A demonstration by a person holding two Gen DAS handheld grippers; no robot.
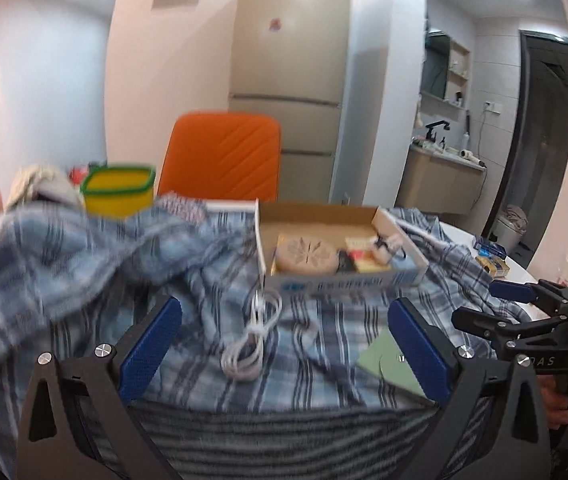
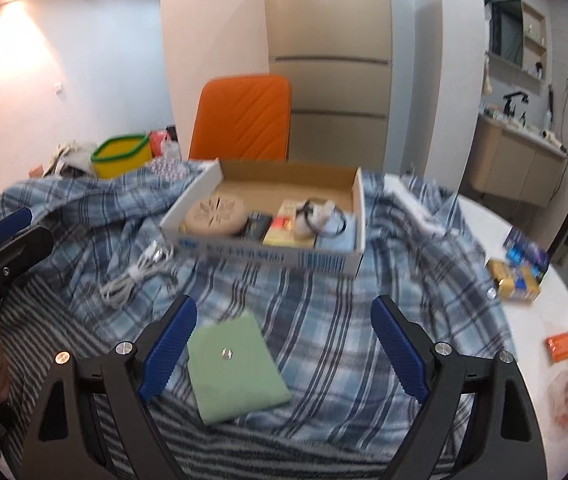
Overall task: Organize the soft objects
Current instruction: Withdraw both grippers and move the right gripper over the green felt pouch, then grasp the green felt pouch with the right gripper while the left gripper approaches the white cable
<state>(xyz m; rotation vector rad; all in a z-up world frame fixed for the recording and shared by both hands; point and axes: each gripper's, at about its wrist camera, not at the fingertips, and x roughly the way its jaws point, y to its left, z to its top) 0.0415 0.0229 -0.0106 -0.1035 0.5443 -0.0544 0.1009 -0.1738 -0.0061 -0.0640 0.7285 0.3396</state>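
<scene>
While both grippers hang over the table, the left gripper (image 1: 284,344) and right gripper (image 2: 284,344) stand with jaws spread wide, grasping nothing. A blue plaid cloth (image 2: 324,300) lies rumpled across the table, over a striped cloth (image 2: 244,452) at the near edge. On the plaid rest a cardboard box (image 2: 268,256) of small items, a coiled white cable (image 1: 248,344) and a green envelope (image 2: 232,364).
</scene>
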